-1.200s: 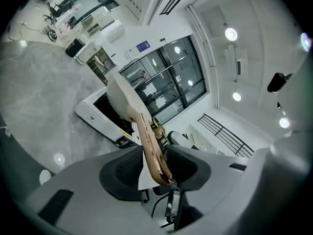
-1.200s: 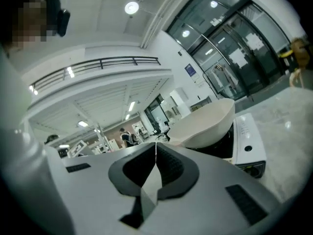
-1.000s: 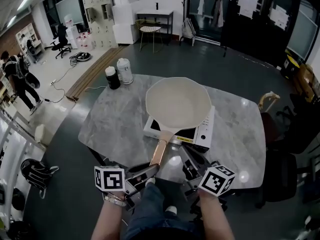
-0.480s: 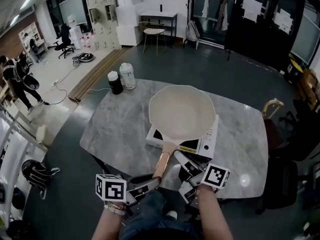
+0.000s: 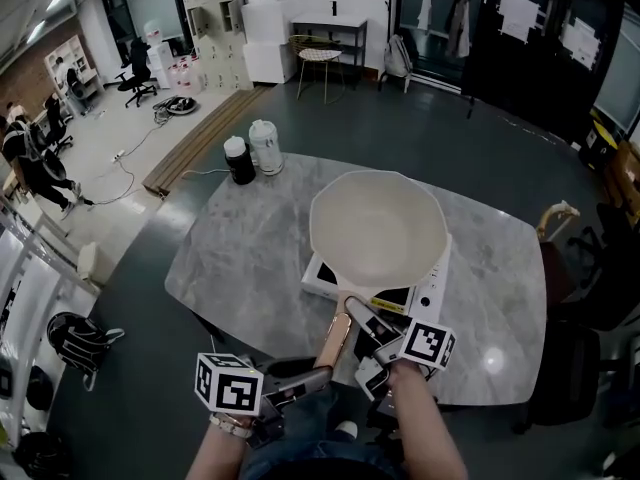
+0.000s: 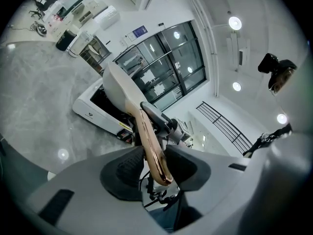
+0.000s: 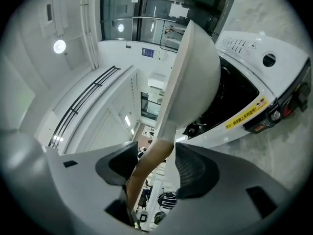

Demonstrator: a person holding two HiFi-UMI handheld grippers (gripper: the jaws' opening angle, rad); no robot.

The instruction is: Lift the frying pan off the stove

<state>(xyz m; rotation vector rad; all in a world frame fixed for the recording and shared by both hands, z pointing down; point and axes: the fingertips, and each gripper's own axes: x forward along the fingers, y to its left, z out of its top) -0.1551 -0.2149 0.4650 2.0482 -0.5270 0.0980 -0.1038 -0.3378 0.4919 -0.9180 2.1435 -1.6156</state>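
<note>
Well, the frying pan (image 5: 378, 228) sits on the stove (image 5: 425, 293), the left hand-held gripper (image 5: 312, 374) clamped on the handle (image 5: 335, 340) at its end away from the stove, while the right hand-held gripper (image 5: 362, 320) has jaws opening loosely around it nearer the stove, so I reckon that one should close firmly before a level lift.

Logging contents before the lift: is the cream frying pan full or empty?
Empty: head view shows the cream frying pan bare inside.

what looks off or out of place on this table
Nothing is spilled or damaged. The only mild oddity: the frying pan is wider than the stove and overhangs it on the far side. The pan is empty.
</note>
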